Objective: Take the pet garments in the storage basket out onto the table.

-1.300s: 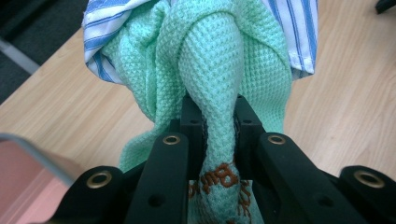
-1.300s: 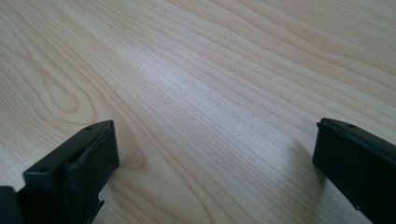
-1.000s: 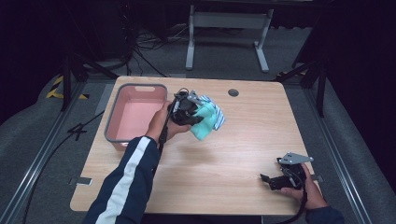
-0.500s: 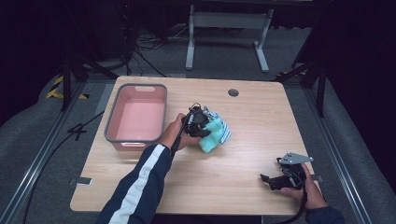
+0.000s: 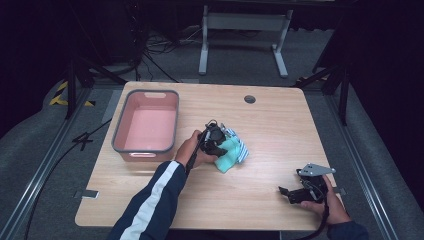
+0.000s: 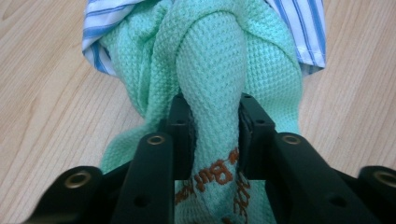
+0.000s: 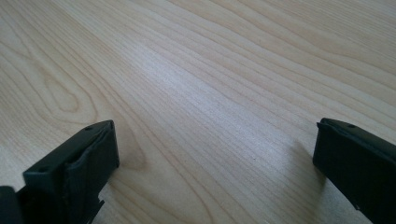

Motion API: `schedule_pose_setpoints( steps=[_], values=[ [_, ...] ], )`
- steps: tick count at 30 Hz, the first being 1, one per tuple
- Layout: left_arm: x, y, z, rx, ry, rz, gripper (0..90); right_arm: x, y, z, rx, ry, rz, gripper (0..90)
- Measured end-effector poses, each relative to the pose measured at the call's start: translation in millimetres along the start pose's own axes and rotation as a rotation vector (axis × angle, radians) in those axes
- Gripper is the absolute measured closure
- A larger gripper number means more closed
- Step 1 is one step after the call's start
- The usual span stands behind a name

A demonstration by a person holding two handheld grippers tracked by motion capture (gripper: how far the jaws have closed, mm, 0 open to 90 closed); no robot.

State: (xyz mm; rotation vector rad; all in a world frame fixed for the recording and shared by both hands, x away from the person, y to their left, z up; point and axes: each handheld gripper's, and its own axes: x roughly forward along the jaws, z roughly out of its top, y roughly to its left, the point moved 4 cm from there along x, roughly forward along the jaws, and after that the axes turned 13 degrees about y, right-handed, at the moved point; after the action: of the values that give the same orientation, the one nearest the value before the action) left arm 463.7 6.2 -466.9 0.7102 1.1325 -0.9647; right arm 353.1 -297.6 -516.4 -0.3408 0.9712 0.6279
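Observation:
A mint-green knitted cloth (image 5: 229, 155) with orange lettering lies bundled with a blue-and-white striped cloth (image 5: 241, 149) near the table's middle. My left gripper (image 5: 216, 145) is shut on a fold of the green cloth (image 6: 212, 84), which is pinched between both jaws, and the striped cloth (image 6: 299, 23) wraps the bundle's far side. Near the table's front right edge, my right gripper (image 5: 287, 192) rests low over bare wood. Its jaws stand wide apart with nothing between them (image 7: 215, 154).
A pink tub (image 5: 172, 117) with a grey rim stands at the table's left, its inside bare. A round cable hole (image 5: 249, 99) sits near the far edge. Bare wood lies between the two grippers.
My left gripper has carried the cloth bundle from beside the tub toward the near middle of the table. The right gripper has stayed put.

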Motion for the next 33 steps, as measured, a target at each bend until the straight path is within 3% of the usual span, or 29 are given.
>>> schedule_pose_setpoints(
  steps=[3, 7, 10, 16, 18, 21, 33],
  values=[
    [-2.0, -2.0, -1.0, 0.009, -0.019, -0.017, 62.1, 0.0, 0.0, 0.0, 0.001, 0.0, 0.0, 0.4],
    [-5.7, -2.9, -1.5, 0.02, -0.023, 0.0, 58.7, 0.0, -0.1, 0.0, 0.0, 0.0, -0.001, 0.4],
    [-11.4, -2.2, -1.0, 0.023, -0.035, 0.013, 50.9, 0.0, -0.1, 0.0, 0.0, 0.0, -0.001, 0.4],
    [-23.6, -2.4, -3.6, 0.014, -0.046, 0.041, 42.7, 0.0, -0.1, 0.0, 0.0, 0.0, 0.0, 0.4],
    [-27.3, -1.7, -5.4, 0.015, -0.033, 0.069, 39.7, 0.0, -0.1, 0.0, 0.0, 0.0, -0.001, 0.4],
    [-33.6, -2.9, -8.6, -0.013, -0.051, 0.1, 31.9, 0.0, -0.1, 0.0, 0.0, 0.0, -0.001, 0.4],
    [-56.9, -10.2, -22.7, 0.015, -0.077, 0.154, 23.7, 0.0, -0.1, 0.0, 0.0, 0.0, -0.001, 0.4]
  ],
)
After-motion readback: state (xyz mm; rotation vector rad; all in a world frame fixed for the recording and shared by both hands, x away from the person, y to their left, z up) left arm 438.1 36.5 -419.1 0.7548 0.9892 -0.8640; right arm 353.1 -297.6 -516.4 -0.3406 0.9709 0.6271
